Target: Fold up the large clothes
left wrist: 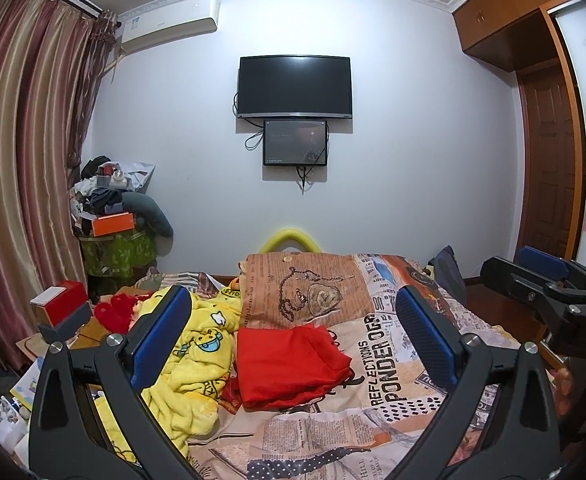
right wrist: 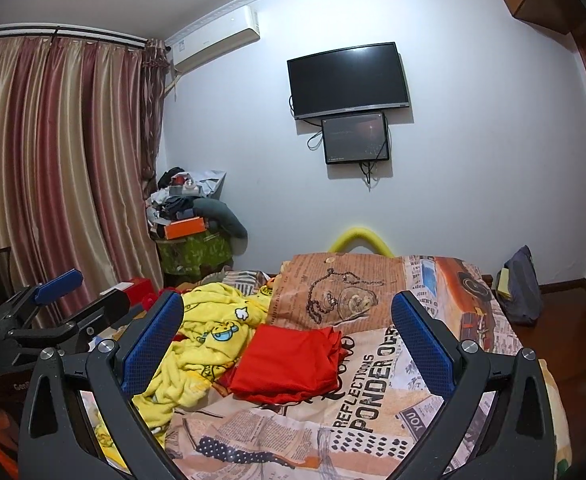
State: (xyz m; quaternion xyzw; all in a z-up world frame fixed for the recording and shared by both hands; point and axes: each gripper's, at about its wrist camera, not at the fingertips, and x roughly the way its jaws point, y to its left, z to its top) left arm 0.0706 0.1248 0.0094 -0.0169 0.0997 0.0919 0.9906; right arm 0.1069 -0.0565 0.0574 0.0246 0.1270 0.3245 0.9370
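A folded red garment [left wrist: 289,364] lies on the newspaper-print bedcover [left wrist: 373,392]; it also shows in the right wrist view [right wrist: 289,364]. A crumpled yellow cartoon-print garment [left wrist: 189,360] lies to its left, and appears in the right wrist view [right wrist: 209,344] too. My left gripper [left wrist: 289,316] is open and empty, held above the bed short of the red garment. My right gripper [right wrist: 287,316] is open and empty, also above the bed. Each gripper shows at the edge of the other's view: the right [left wrist: 533,276], the left [right wrist: 73,296].
Red boxes [left wrist: 59,300] and clutter sit left of the bed. A piled stand [left wrist: 113,216] is in the far left corner by the curtains [left wrist: 25,160]. A dark bag [right wrist: 521,284] sits at the bed's right. A TV [left wrist: 295,86] hangs on the wall.
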